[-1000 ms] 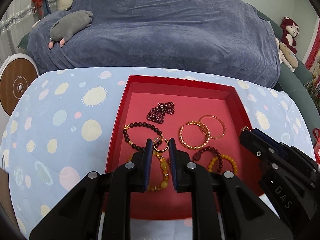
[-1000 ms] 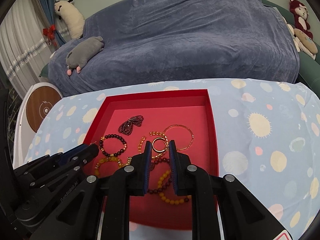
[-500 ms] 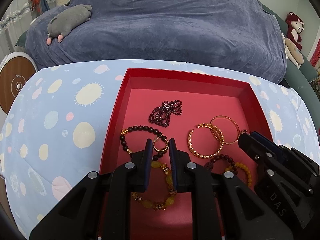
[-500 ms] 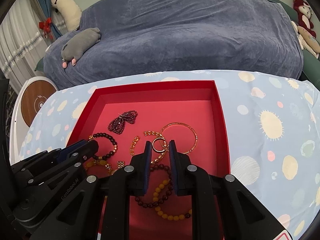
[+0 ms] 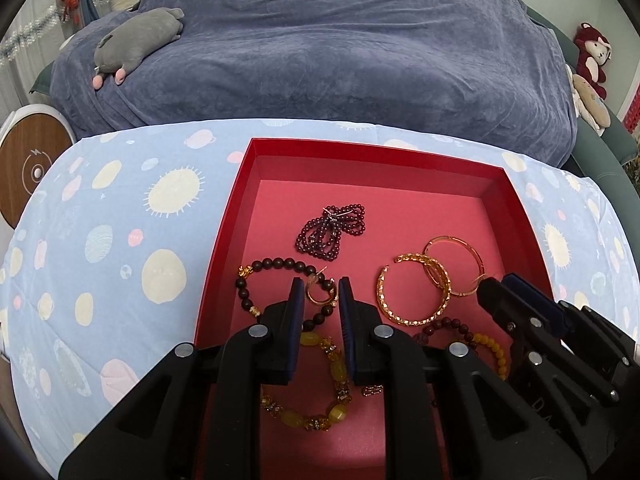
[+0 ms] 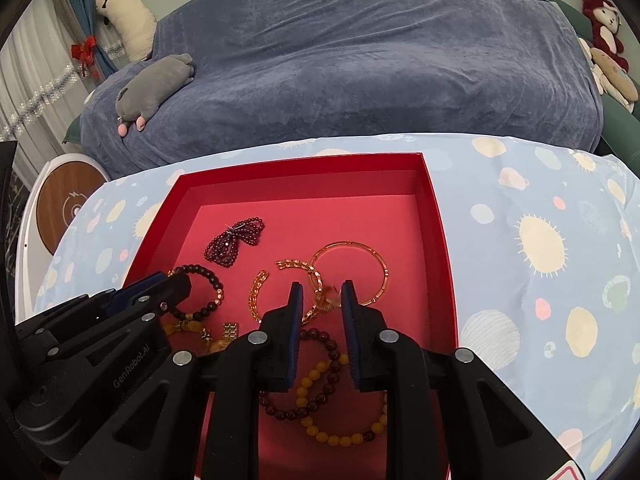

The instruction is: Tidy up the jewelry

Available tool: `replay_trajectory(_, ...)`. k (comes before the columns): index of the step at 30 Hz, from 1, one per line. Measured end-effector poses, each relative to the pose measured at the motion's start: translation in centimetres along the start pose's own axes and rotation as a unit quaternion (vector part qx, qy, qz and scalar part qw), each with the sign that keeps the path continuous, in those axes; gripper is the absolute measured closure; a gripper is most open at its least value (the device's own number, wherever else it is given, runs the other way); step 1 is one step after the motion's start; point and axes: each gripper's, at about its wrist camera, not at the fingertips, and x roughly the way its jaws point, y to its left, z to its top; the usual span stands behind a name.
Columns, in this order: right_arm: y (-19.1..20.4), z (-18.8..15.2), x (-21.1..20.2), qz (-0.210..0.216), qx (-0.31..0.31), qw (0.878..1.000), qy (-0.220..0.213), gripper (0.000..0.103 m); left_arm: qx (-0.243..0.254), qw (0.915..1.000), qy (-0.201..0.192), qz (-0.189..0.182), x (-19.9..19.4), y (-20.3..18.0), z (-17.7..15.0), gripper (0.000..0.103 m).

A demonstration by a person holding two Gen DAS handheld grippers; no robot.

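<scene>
A red box (image 5: 360, 152) on the patterned cloth holds bracelets and bangles. My left gripper (image 5: 321, 286) is shut on a small gold hoop earring (image 5: 320, 294), low over a dark bead bracelet (image 5: 276, 266). The jaws of my right gripper (image 6: 322, 286) are opening. A second gold hoop earring (image 6: 330, 298) shows blurred between them, loose near the right pad, above the gold bangles (image 6: 348, 272). The two grippers stand side by side over the box's near half. In the left wrist view the right gripper (image 5: 496, 282) shows at the right.
A dark purple bead bow (image 5: 332, 228) lies mid-box. Yellow and red bead bracelets (image 6: 320, 392) lie near the front edge. A sofa under a blue-grey cover (image 5: 320, 48) stands behind the table, with a grey plush (image 5: 136, 40) on it. The box's far half is bare.
Both grippers have sunk closer to the box floor. The right jaws have widened and its hoop earring, gripped before, now sits lower and blurred. The left grip is unchanged.
</scene>
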Motion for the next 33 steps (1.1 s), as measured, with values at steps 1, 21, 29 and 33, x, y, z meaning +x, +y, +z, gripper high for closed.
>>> replay_trajectory(1,0.0,0.0,0.0,0.000,0.001,1.000,0.000,0.083,-0.001,1.0000,-0.001,0.003,0.0,0.0,0.0,0.082)
replay_trajectory(21,0.1,-4.4,-7.2,-0.007,0.007,1.000,-0.017,0.075,-0.003,0.9998,-0.017,-0.009,-6.3,0.2,-3.8,0.070)
replay_trajectory(29,0.5,-8.1,-10.5,-0.012,0.014,1.000,-0.017,0.075,-0.013,0.9997,-0.012,-0.016,-9.5,0.5,-7.8,0.070)
replay_trajectory(33,0.9,-9.8,-11.4,-0.012,0.016,1.000,-0.013,0.075,-0.011,0.9998,-0.009,-0.014,-10.4,0.4,-9.4,0.070)
